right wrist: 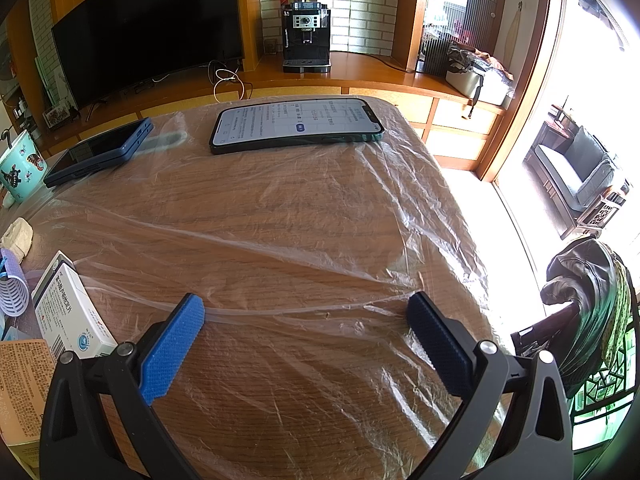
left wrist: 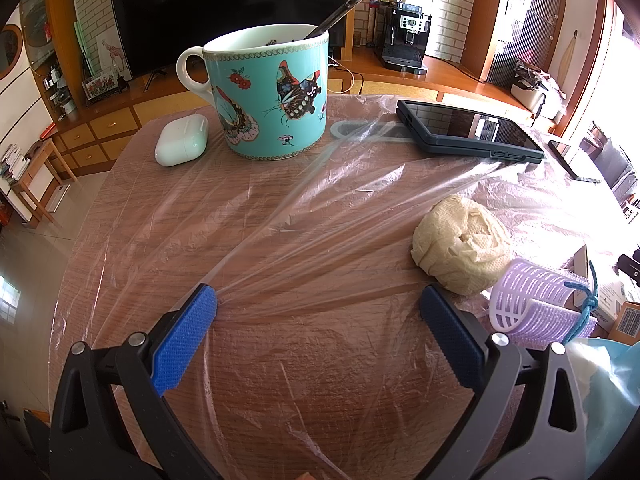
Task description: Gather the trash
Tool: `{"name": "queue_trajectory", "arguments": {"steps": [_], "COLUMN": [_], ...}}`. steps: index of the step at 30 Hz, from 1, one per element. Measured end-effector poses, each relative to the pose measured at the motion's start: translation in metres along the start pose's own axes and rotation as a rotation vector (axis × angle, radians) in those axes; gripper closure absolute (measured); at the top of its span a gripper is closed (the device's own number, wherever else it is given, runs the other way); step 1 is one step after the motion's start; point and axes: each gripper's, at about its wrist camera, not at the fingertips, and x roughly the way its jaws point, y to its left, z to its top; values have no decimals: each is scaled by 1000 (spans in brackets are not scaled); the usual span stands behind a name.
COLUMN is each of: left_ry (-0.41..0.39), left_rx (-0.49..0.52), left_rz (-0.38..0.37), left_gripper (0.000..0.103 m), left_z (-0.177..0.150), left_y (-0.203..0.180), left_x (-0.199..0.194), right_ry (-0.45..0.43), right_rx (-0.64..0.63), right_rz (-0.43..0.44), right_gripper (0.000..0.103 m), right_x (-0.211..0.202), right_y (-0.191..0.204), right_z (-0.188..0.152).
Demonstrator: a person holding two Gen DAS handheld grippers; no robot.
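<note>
A crumpled beige paper towel (left wrist: 460, 246) lies on the plastic-covered wooden table (left wrist: 320, 380), just beyond the right fingertip of my left gripper (left wrist: 320, 300), which stands open over bare tabletop. The same wad shows at the left edge of the right wrist view as a pale lump (right wrist: 18, 236). My right gripper (right wrist: 306, 312) is open too, hovering over wrinkled clear film (right wrist: 320, 240) with nothing between its fingers. A lilac hair roller (left wrist: 536, 300) with a blue string sits right of the towel.
A turquoise butterfly mug (left wrist: 272, 96) with a spoon, a white earbud case (left wrist: 182, 140) and a dark-cased phone (left wrist: 472, 130) stand at the far side. A lit phone (right wrist: 296, 124) lies far centre. Cardboard and white boxes (right wrist: 68, 312) crowd the left.
</note>
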Motion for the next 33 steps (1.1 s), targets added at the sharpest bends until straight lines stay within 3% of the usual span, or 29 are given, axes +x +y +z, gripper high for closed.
{"name": "queue_trajectory", "arguments": {"steps": [14, 18, 21, 25, 27, 30, 33], "left_ry": [8, -92, -132, -126, -141, -138, -131], "left_rx": [6, -81, -54, 13, 95, 239, 306], "left_rz": [-13, -131, -275, -453, -527, -527, -539], "left_gripper": [1, 2, 2, 2, 2, 1, 1], "left_z": [5, 8, 6, -7, -17, -31, -39], "left_y": [3, 27, 30, 2, -19, -48, -72], "left_x": [4, -36, -78, -119, -137, -147, -147], "right_ry": [-22, -204, -241, -196, -162, -127, -68], "right_rx": [17, -37, -75, -90, -130, -151, -65], "right_rz": [-16, 90, 247, 447, 515, 520, 589], "right_gripper": [4, 4, 4, 4, 4, 4, 4], "right_x": [-13, -85, -124, -156, -162, -159, -140], "right_y": [0, 3, 15, 39, 66, 88, 88], "right_z": [6, -8, -24, -45, -64, -84, -86]}}
